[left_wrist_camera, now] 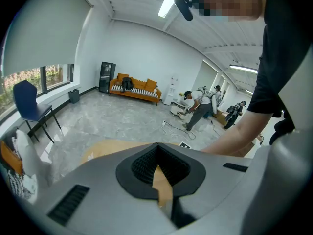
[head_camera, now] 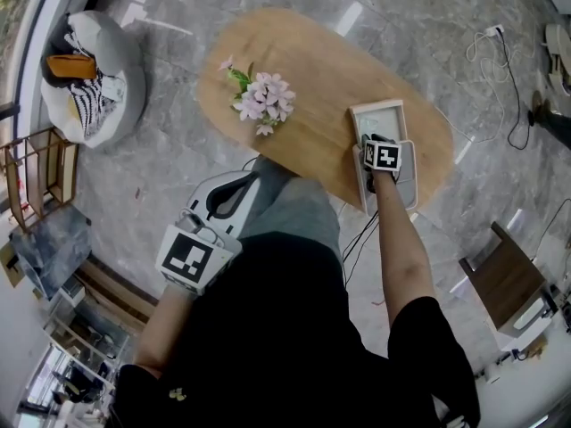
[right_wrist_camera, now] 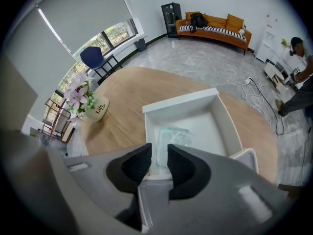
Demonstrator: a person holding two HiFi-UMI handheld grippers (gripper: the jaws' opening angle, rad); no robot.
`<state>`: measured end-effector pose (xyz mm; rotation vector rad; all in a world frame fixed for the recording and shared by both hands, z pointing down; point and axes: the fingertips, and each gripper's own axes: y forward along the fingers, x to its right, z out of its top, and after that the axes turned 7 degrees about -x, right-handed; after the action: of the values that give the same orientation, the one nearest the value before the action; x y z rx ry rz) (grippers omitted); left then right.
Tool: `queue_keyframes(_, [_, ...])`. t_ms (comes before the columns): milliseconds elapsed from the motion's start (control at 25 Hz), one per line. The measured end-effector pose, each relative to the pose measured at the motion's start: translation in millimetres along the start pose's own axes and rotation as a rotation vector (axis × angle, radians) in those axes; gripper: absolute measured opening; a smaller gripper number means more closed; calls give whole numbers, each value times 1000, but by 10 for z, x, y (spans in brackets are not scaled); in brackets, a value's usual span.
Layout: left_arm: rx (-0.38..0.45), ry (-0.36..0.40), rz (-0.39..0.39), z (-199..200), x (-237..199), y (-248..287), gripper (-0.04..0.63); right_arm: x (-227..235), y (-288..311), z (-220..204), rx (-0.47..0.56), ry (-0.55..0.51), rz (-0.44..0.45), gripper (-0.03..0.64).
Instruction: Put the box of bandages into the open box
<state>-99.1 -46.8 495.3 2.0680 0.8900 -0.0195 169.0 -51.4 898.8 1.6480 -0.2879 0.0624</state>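
A pale oval wooden table [head_camera: 303, 78] stands on a grey marbled floor [head_camera: 169, 141]; past its far end an orange sofa [left_wrist_camera: 137, 88] lines a white wall [left_wrist_camera: 146, 53], a black cabinet [left_wrist_camera: 106, 76] just beside the sofa; between table and windows [right_wrist_camera: 115, 33] stands a blue chair [left_wrist_camera: 29, 106]; a grey roller blind [right_wrist_camera: 78, 13] hangs above the glass; a white beanbag [head_camera: 125, 96] sits near the table's edge; cables [head_camera: 482, 56] trail across the floor on the table's opposite side; strip lights [left_wrist_camera: 168, 1] glow overhead.

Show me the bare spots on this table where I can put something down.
Bare wood: the strip between the flowers and the open box, and the far end of the table beyond both. Crowded: the near right edge, where the right gripper hovers open over the box.
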Motion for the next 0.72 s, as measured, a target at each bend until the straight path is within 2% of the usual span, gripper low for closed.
queue_keyframes(160, [15,11,-3,49,37,-33,11,-60,-137,45,26,-11,1,100])
queue_keyframes(280, [47,83,-22,100,79,-38,11,-106,-298,117,56,-28,-5,100])
queue_keyframes(440, [59,31,-25,204,133,-64,11,-233,-546,200,97,-65,-6,100])
queue_keyframes(640, [97,107,-39,288,163,-67,11,-372,-863,288,153,-91,4,72])
queue_keyframes(720, [106,103,-40,318,168,-80,11,-463,-983,317,181,-105,17,50])
